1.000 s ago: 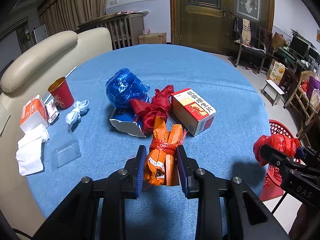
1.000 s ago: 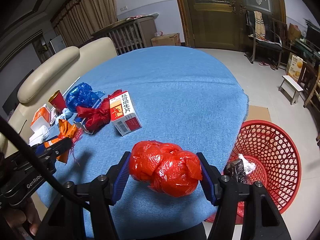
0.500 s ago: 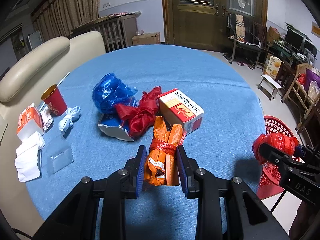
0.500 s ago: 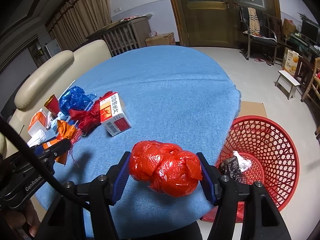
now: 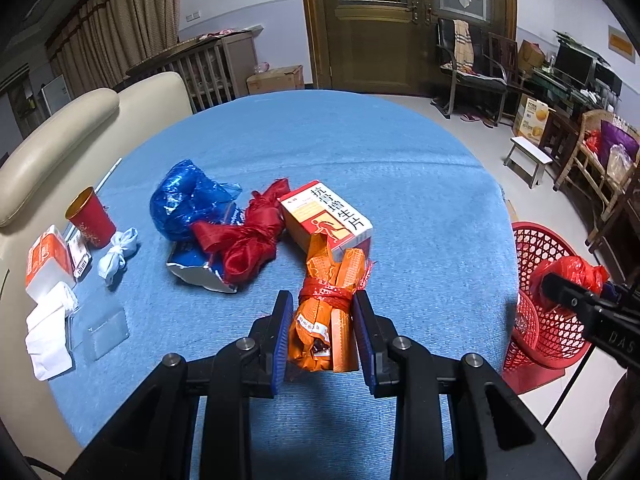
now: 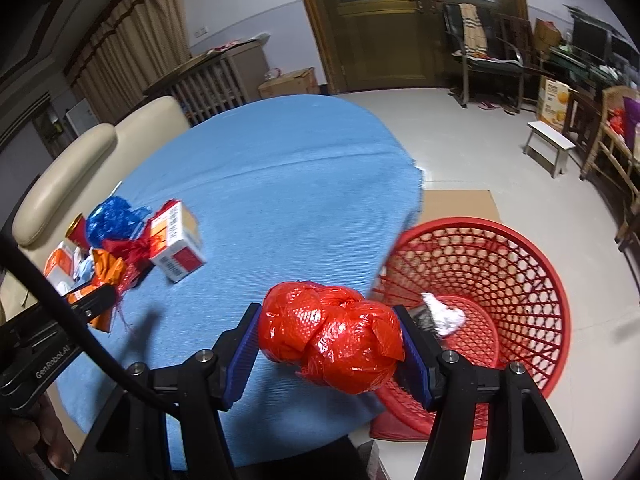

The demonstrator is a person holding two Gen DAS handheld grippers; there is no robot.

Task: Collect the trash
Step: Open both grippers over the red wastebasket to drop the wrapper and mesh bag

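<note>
With my right gripper (image 6: pixel 330 344) clamping the crumpled red plastic bag (image 6: pixel 330 336) at the table's edge, I should clear the red mesh basket (image 6: pixel 500 320) rim at three o'clock before releasing.

Orange wrapper bundle (image 5: pixel 326 312) between left tool (image 5: pixel 322 330) pads
</note>
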